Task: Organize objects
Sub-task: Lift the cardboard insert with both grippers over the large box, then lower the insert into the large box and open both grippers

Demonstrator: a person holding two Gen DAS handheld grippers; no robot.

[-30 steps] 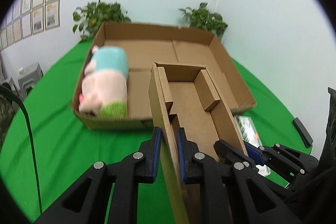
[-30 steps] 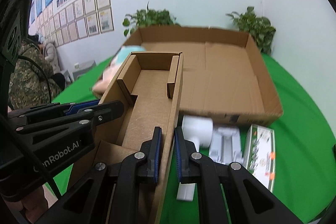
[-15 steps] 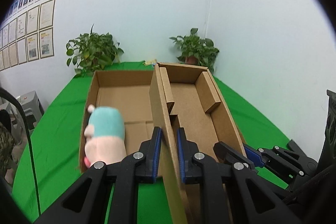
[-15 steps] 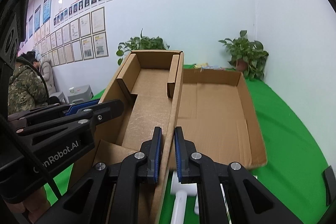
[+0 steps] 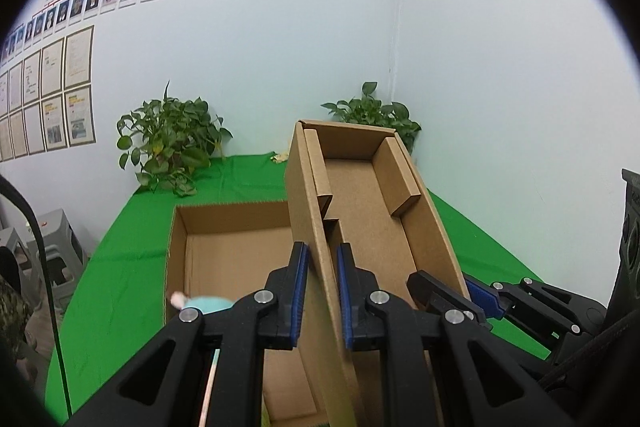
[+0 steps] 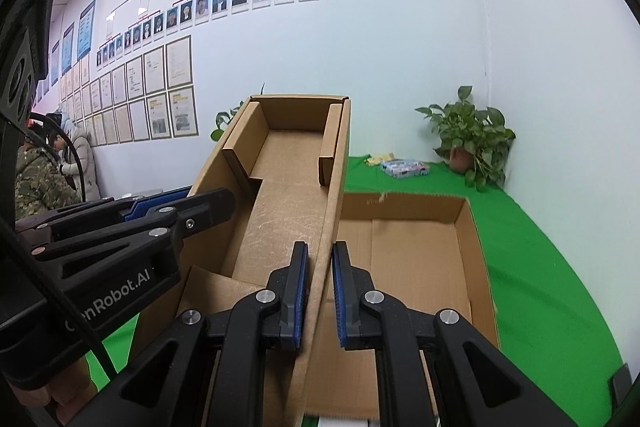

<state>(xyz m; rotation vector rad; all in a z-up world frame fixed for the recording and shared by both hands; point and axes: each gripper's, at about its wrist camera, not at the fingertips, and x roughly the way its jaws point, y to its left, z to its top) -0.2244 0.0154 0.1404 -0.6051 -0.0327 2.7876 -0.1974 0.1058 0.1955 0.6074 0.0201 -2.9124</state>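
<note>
The narrow brown cardboard tray [image 5: 372, 211] looked light but flexible — the left gripper [image 5: 322, 291] and right gripper [image 6: 320, 289] each pinched one long side wall, frame centre.

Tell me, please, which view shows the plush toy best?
The left wrist view: the plush toy peeks out in the large box, just above the left gripper. The right wrist view shows none of it.

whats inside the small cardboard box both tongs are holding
Nothing: the small cardboard box shows only its bare floor and folded inner flaps. Its near end, behind the right tongs and the left tongs, is covered.
</note>
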